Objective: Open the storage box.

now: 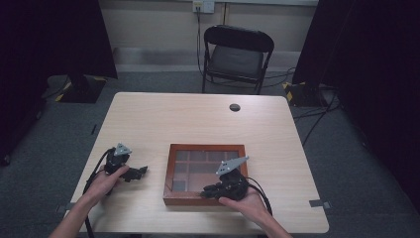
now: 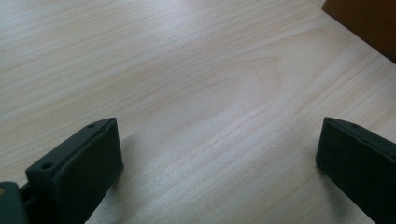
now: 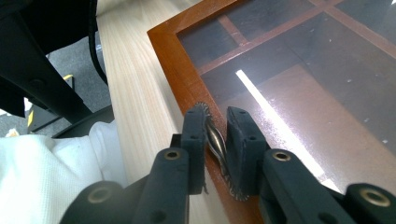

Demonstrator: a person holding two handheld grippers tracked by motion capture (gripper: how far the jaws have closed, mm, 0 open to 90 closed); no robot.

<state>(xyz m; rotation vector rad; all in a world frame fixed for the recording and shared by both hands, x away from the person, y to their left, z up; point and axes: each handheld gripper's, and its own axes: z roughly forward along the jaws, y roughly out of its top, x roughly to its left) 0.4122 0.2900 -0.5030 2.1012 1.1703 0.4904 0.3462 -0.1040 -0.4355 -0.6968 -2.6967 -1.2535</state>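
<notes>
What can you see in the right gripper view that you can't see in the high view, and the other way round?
Right gripper view: the right gripper is shut on a small scalloped metal latch at the front edge of the wooden box.

High view: a black folding chair beyond the table, and the left gripper resting apart from the box.

Both: the box's glass lid with dividers beneath, and the light wood tabletop.

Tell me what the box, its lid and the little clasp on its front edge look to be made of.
Box: reddish wood, smooth varnished sheen. Lid: probably glass, since it mirrors a light strip and shows dividers beneath. Clasp: looks like silvery metal, shiny with a scalloped rim, pinched by the right gripper.
</notes>
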